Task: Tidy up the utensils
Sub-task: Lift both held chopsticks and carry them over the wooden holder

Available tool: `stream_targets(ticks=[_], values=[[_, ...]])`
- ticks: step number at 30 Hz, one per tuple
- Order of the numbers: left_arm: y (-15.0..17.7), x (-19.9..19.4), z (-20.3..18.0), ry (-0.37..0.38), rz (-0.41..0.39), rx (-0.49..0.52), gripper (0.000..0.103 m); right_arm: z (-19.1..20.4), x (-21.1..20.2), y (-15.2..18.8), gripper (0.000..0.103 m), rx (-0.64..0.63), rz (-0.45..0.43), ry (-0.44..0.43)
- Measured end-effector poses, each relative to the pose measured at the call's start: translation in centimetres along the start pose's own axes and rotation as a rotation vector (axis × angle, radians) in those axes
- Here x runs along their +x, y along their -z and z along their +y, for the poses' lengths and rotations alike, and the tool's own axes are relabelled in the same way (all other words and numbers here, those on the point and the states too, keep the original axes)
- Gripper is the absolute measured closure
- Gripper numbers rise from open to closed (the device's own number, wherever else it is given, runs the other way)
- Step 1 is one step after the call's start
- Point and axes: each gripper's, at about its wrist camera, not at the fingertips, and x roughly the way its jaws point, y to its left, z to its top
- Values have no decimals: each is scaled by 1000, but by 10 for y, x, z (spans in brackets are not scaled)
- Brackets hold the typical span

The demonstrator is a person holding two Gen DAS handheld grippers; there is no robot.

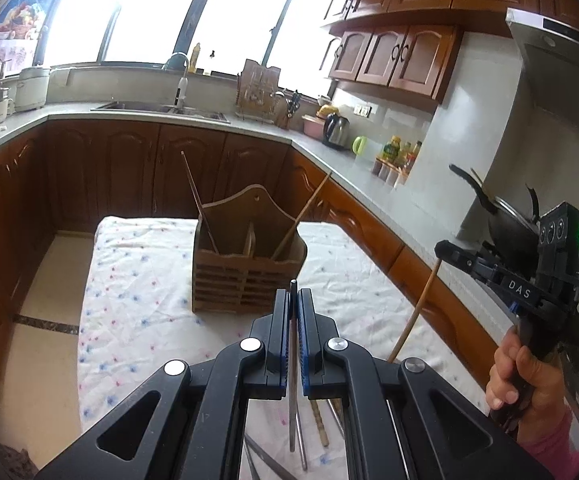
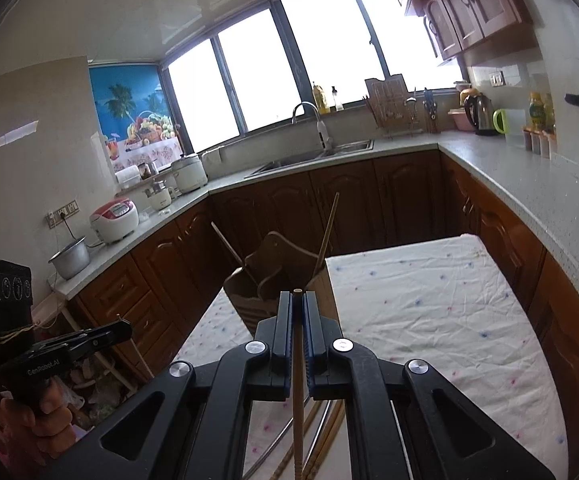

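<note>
Daylight pours through the kitchen windows [image 1: 217, 12] far ahead of both grippers, blowing the panes out to pure white in each view. The cabinets [image 2: 329, 200] beneath them sink into deep brown shade, while the pale tablecloth [image 2: 429, 312] just ahead stays evenly lit with soft, faint shadows. Fisheye distortion bends counters and window frames, and dark vignetting eats the corners. Detail is crisp mid-frame; the hand [image 1: 525, 376] at the right edge smears slightly.

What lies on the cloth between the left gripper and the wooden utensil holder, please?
Nothing: in the left wrist view only bare floral tablecloth separates the left gripper, shut on a metal chopstick, from the wooden utensil holder.
</note>
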Motion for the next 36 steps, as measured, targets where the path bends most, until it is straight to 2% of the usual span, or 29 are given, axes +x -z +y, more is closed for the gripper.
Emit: stream_targets(ticks=[12, 21, 30, 36], values=[[-17, -7, 12, -8, -86, -7, 101, -4, 2, -22, 98, 45, -91, -19], [-45, -9, 25, -28, -217, -35, 101, 4, 14, -52, 98, 40, -159, -26], [-77, 19, 29, -83, -318, -13, 101, 6, 35, -92, 98, 50, -260, -10], [-79, 59, 39, -125, -360, -47, 101, -1, 61, -107, 98, 85, -322, -12]])
